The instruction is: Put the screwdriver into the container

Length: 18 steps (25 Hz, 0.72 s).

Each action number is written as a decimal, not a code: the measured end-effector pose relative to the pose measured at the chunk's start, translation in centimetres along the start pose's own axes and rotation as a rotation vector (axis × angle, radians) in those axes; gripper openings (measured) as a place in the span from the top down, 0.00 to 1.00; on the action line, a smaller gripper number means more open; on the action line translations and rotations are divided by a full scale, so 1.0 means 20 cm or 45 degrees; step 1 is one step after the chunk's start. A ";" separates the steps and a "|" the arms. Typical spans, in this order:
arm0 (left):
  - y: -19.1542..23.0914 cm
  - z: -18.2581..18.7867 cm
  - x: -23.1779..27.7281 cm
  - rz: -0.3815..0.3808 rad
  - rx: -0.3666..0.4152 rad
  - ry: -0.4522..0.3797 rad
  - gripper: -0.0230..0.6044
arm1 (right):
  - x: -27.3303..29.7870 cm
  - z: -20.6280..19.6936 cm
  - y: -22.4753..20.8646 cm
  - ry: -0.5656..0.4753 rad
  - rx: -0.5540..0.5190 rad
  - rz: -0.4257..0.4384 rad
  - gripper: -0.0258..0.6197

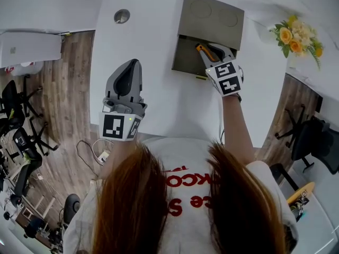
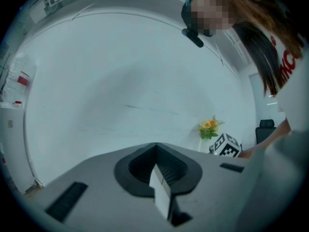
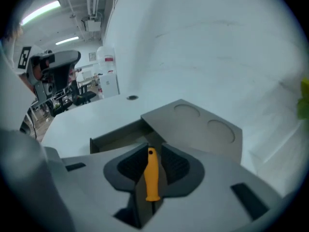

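**Right hand-held gripper (image 1: 211, 55) pinches the screwdriver (image 1: 204, 50) over the open container (image 1: 211, 21)**

The right hand-held gripper (image 3: 150, 164) points steeply down toward the far side of the white surface (image 1: 159, 94), its jaws pressed onto the orange handle of the screwdriver (image 3: 152, 174). In the right gripper view the handle stands upright between the two dark pads, its rounded end with a small hole uppermost. The shaft and tip are hidden behind the jaws.

The container (image 3: 203, 125) is a grey-brown box standing on the surface. A flat panel with two round recesses covers its far part, and the near part is an open compartment. In the head view the handle and the jaw tips lie over that open compartment, near its right end. Whether the tool touches the bottom cannot be told.

The left hand-held gripper (image 1: 133, 65) is held level over the surface, well apart from the container and to its left. In the left gripper view the left hand-held gripper (image 2: 156, 174) shows its jaws pressed together with nothing between them.

A bunch of yellow and orange flowers (image 1: 296, 35) stands at the right, beyond the surface's edge. A round grommet (image 1: 122, 16) sits in the surface's far left corner.
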<state>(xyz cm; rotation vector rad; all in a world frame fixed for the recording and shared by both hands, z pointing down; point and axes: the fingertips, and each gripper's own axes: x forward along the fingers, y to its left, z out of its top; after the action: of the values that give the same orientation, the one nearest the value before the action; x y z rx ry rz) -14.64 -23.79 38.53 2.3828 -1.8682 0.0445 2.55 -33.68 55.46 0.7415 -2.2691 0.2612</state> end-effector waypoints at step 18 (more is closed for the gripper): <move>-0.10 0.45 -0.08 -0.107 0.124 -0.238 0.96 | -1.05 0.50 0.03 -0.837 0.240 -0.329 0.96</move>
<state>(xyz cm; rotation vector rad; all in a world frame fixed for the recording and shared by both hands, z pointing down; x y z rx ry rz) -13.41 -22.77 29.28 2.6105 -1.8803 -0.1005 8.49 -27.96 33.74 1.3661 -2.7354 0.1159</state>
